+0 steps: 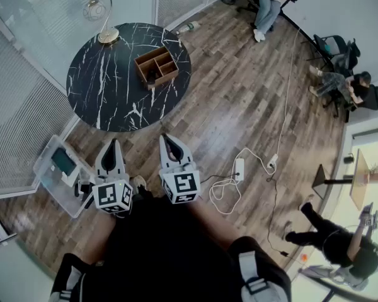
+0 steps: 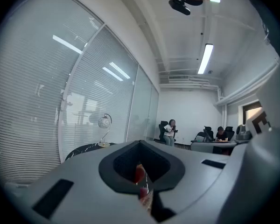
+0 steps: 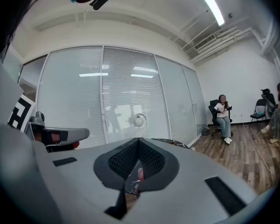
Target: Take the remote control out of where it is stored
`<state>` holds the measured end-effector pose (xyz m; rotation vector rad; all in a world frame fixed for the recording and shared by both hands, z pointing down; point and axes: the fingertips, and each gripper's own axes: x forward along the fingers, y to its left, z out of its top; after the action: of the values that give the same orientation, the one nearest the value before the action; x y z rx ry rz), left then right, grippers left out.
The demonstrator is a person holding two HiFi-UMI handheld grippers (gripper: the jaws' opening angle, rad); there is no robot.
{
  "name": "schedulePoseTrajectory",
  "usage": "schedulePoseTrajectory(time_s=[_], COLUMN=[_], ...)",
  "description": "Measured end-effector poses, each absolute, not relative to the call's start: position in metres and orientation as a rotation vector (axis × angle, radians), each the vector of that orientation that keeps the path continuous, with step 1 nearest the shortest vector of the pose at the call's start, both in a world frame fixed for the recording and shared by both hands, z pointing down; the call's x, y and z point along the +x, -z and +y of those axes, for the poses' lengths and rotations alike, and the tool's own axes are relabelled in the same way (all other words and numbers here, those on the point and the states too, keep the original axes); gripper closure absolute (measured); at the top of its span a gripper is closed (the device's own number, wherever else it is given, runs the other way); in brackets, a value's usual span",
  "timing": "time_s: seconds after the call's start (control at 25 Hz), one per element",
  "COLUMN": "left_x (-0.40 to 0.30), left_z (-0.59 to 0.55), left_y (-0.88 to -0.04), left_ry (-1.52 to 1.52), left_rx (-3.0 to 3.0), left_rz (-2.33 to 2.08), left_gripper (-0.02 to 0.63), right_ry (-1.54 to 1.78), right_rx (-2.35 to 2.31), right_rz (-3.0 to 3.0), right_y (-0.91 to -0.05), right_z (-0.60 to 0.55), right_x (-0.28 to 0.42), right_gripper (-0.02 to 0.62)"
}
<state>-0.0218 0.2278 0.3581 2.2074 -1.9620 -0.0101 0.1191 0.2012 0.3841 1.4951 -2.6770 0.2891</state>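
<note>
The left hand-held gripper [image 1: 111,145] and the right hand-held gripper [image 1: 167,138] were both clenched with nothing between the jaws. They were held side by side close to the person's body, roughly level, and aimed toward the round black marble surface [image 1: 104,90]. This carry posture suited an approach on foot, since both units stood well apart from the surface and no grasp had begun. A wooden organiser [image 1: 156,67] rested upright on the surface near its far right edge, with a lamp [image 1: 101,19] at the far rim. The remote control [image 1: 151,75] was judged to be the dark item in one compartment, though it was too small to confirm. The open top of the organiser would permit lifting it out from above.
</note>
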Motion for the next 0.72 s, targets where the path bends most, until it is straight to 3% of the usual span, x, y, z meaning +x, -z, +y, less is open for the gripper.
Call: schedulePoseTrajectory(time_s=[0.72], left_x=[-0.051], left_z=[0.213], left_y=[-0.363], left_ry=[0.023], left_rx=[2.236], left_rz=[-1.9], left_gripper=[0.598], right_ry=[-0.338], right_rx=[1.574], right_rz=[-2.662], right_y=[-0.386], right_z=[0.185], right_x=[0.096], right_gripper=[0.594])
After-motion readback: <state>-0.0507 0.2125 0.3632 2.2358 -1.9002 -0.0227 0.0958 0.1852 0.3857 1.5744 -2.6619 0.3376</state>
